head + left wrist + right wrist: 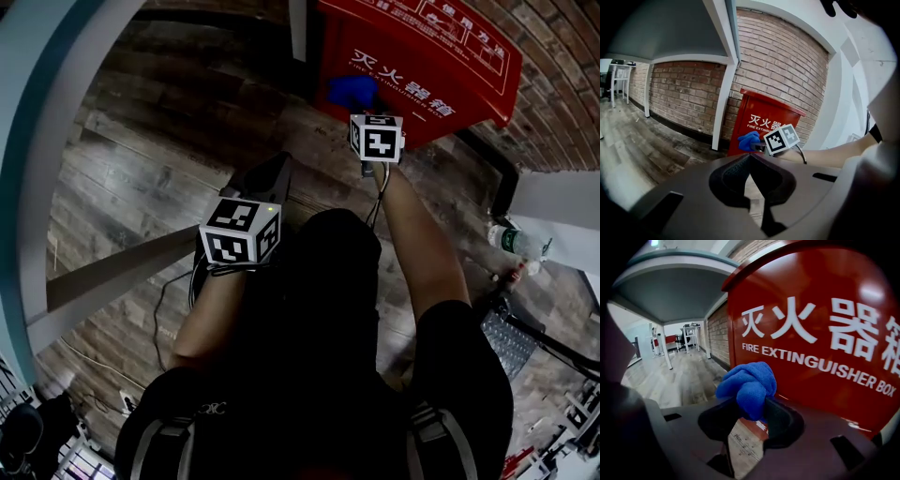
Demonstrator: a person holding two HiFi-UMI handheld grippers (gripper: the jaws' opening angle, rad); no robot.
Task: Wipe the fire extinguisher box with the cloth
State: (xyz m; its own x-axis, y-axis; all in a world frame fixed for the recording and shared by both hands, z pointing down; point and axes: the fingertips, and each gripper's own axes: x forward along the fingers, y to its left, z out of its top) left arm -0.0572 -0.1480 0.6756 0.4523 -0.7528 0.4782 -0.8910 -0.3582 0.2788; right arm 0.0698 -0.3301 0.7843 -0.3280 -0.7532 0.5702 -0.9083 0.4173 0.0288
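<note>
Blue cloth (749, 383) is bunched and clamped in my right gripper (751, 411), just in front of the red fire extinguisher box (820, 348). My left gripper (751, 157) hangs back, jaws together, empty.

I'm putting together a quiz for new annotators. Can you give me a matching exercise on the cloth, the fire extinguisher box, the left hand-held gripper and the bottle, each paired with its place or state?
Column one:
1. cloth
2. fire extinguisher box
3. left hand-held gripper
4. bottle

Column two:
A. jaws together, nothing between them
B. on the wooden floor, at the person's right
C. red, in front of the brick wall
D. blue, pinched in the right hand-held gripper

Pairs: 1-D, 2-C, 3-A, 4-B
</note>
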